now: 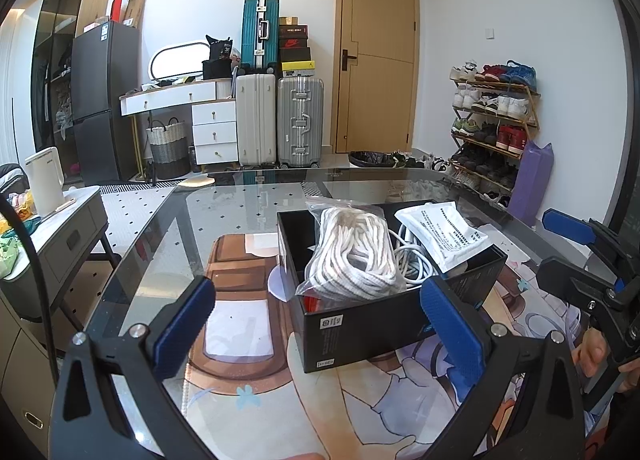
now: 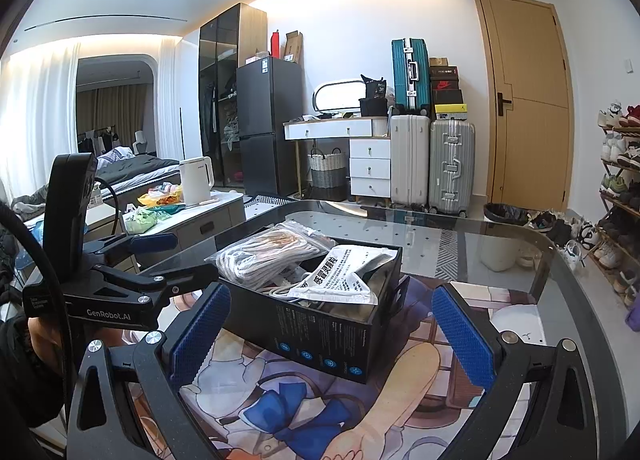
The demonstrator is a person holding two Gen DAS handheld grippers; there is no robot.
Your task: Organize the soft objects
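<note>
A black open box point(image 1: 360, 324) point(image 2: 320, 336) stands on the glass table over a printed mat. Inside it lie a clear bag of coiled white rope point(image 1: 352, 252) point(image 2: 264, 252), loose white cable point(image 1: 412, 264), and a white printed pouch point(image 1: 444, 234) point(image 2: 344, 274) leaning on the far rim. My left gripper point(image 1: 316, 324) is open, its blue pads either side of the box's near corner, holding nothing. My right gripper point(image 2: 332, 328) is open too, just in front of the box. The other gripper shows at each view's edge point(image 1: 592, 260) point(image 2: 132, 276).
The glass table point(image 1: 224, 212) point(image 2: 500, 236) carries a cartoon-print mat point(image 1: 248, 324). A grey side cabinet point(image 1: 68, 228) with a white kettle point(image 1: 44, 180) stands left. Suitcases point(image 1: 280, 120), a door and a shoe rack point(image 1: 492, 128) line the back wall.
</note>
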